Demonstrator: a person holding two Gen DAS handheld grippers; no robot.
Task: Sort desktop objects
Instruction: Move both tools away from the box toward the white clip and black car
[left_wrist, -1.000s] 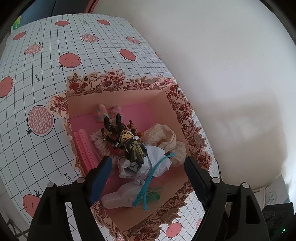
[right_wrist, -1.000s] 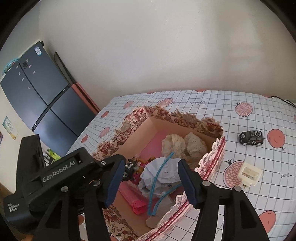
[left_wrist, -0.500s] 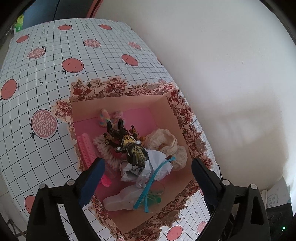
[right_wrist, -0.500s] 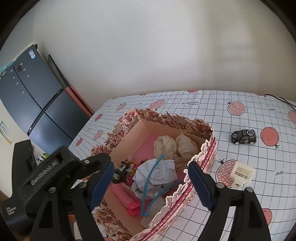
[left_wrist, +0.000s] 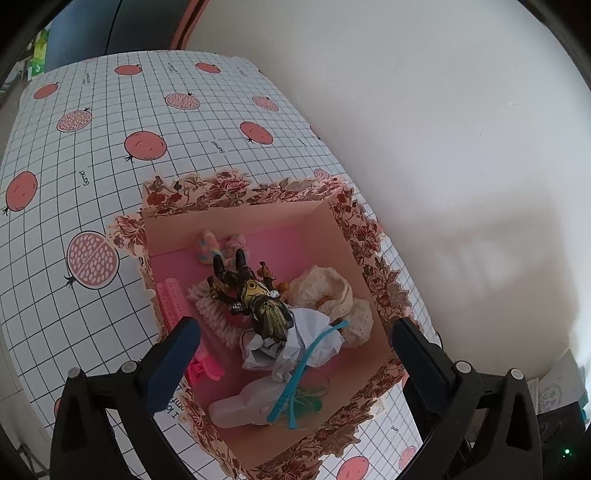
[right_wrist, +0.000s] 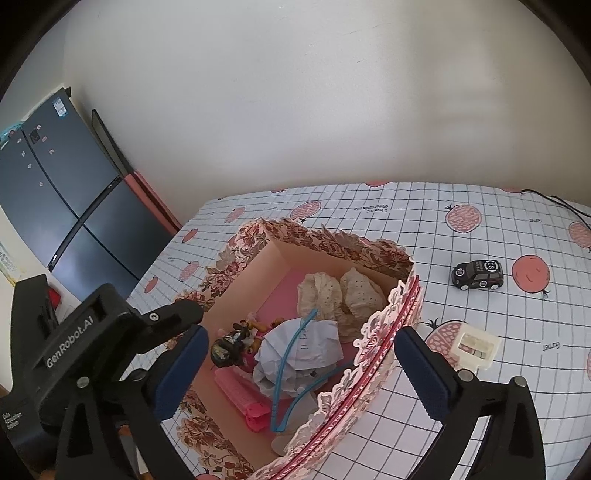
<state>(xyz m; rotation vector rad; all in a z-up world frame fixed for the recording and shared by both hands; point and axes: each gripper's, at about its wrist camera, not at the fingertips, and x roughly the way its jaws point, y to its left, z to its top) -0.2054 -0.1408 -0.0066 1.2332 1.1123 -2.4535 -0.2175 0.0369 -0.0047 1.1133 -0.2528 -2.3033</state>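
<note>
Pink floral box (right_wrist: 373, 254) holds perhaps eight things; one toy car (right_wrist: 477, 274), one white block (right_wrist: 476, 345) outside; both jaws just opened, empty.

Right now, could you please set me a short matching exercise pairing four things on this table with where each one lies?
Things:
1. toy car
2. white block
3. crumpled paper
4. pink comb

Places:
A. in the box, under a blue cord
B. on the cloth, farther from the box
C. in the box, along a side wall
D. on the cloth, just outside the box

Pairs: 1-B, 2-D, 3-A, 4-C
</note>
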